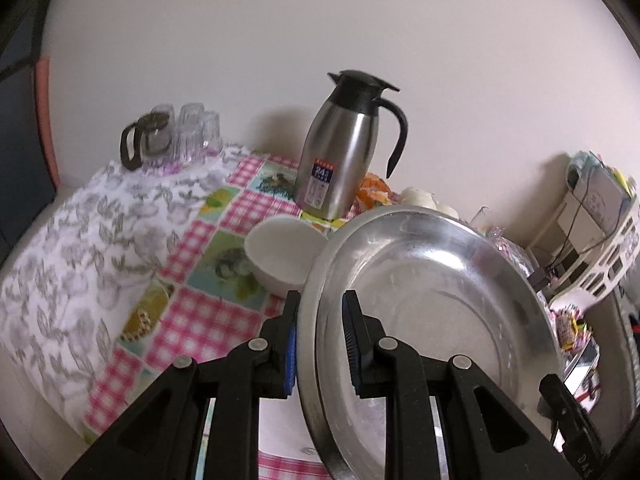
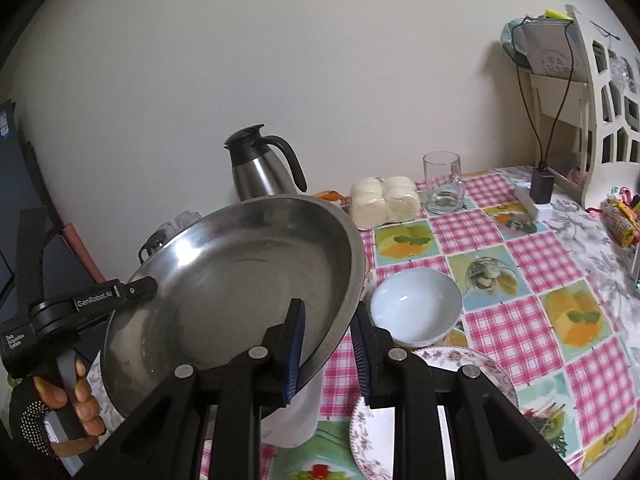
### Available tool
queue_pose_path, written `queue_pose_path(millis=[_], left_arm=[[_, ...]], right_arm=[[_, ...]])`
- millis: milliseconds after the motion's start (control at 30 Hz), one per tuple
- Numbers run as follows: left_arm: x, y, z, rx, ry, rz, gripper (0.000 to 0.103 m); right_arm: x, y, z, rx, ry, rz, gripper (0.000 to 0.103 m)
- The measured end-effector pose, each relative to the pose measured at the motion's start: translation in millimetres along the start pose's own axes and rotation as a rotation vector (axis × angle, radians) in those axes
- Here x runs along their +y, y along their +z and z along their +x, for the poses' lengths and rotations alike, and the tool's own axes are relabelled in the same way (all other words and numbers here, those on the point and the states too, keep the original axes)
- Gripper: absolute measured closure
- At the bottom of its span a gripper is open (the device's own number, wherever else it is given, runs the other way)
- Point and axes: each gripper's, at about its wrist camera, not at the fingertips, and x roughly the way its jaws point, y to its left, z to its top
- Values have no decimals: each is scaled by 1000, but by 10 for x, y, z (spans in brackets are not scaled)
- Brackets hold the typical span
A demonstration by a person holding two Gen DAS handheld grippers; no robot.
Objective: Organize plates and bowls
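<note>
A: Item one, large steel basin (image 2: 236,280). Location?

B: Off the table, tilted, carried between both tools. The left gripper (image 1: 320,344) is clenched on the basin's left rim, one pad inside, one outside. The right gripper (image 2: 328,356) grasps the opposite rim the same way. The person's left hand (image 2: 68,404) shows on the left tool's handle, at the near left of the right wrist view.

A: Item two, white bowl (image 2: 416,306)?

B: Upright and empty on the checked tablecloth (image 2: 520,332), just right of the basin's lower edge. Not stacked with anything.

A: Item three?

B: Floral plate (image 2: 440,412), near edge of the table, just nearer than the bowl and partly hidden by the right gripper. A white object sits under the basin in that view; I cannot tell what it is.

A: Bystanders?

B: Steel thermos jug (image 1: 340,148) by the far wall, a glass mug (image 2: 442,184), wrapped white buns (image 2: 384,200), upturned glasses (image 1: 192,132) far left, a white rack (image 2: 600,120) far right.

A: Progress?

B: Early to middling, by my reading. The basin is in transit with no resting place visible yet. Bowl and plate lie separate, so the grouping remains to be done.
</note>
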Motion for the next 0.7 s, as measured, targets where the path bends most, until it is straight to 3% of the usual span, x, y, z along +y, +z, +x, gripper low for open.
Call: queue_pose_path(millis=[700], left_arm=[[571, -296, 362, 131, 69, -144, 82]], right_arm=[[98, -284, 472, 172, 13, -39, 78]])
